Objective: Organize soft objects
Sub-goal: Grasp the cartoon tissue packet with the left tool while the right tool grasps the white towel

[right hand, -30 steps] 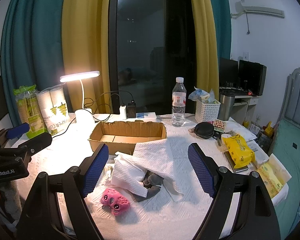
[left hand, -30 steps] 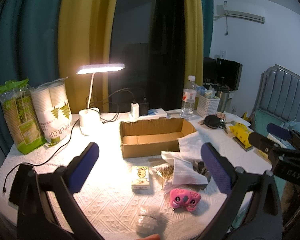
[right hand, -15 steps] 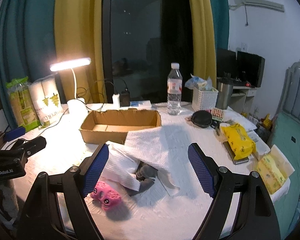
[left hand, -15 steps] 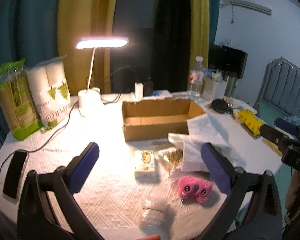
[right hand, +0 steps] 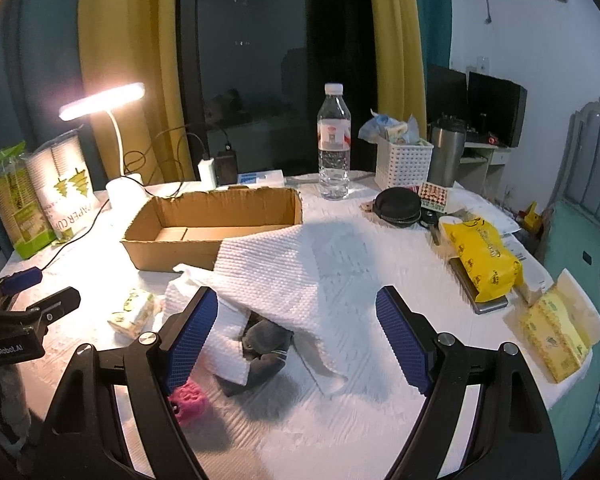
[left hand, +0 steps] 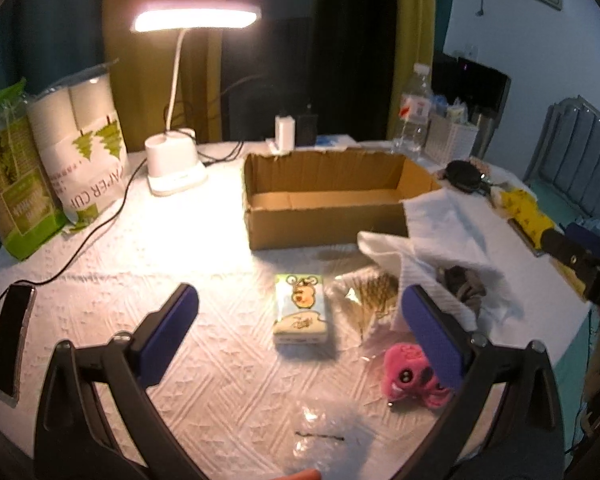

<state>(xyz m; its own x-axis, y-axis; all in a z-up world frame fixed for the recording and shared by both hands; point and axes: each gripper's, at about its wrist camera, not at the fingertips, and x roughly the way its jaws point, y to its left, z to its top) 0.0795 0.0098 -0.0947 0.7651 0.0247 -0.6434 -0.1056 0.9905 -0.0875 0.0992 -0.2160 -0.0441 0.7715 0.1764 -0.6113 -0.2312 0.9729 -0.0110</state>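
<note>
Both grippers wide open, empty: left (left hand: 300, 320), right (right hand: 296, 332). Pink plush (left hand: 412, 372) on surface beside left gripper's right finger. Grey plush (right hand: 266, 344) under paper towel (right hand: 300, 276). Box (left hand: 332, 196) empty behind.

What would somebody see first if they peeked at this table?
Probably the glowing lamp at the back left, bright over the white tablecloth. Next, the open cardboard box in the middle, which looks empty. Then the small pink plush at the near edge, just in front of a crumpled paper towel that half covers a grey soft thing.
</note>
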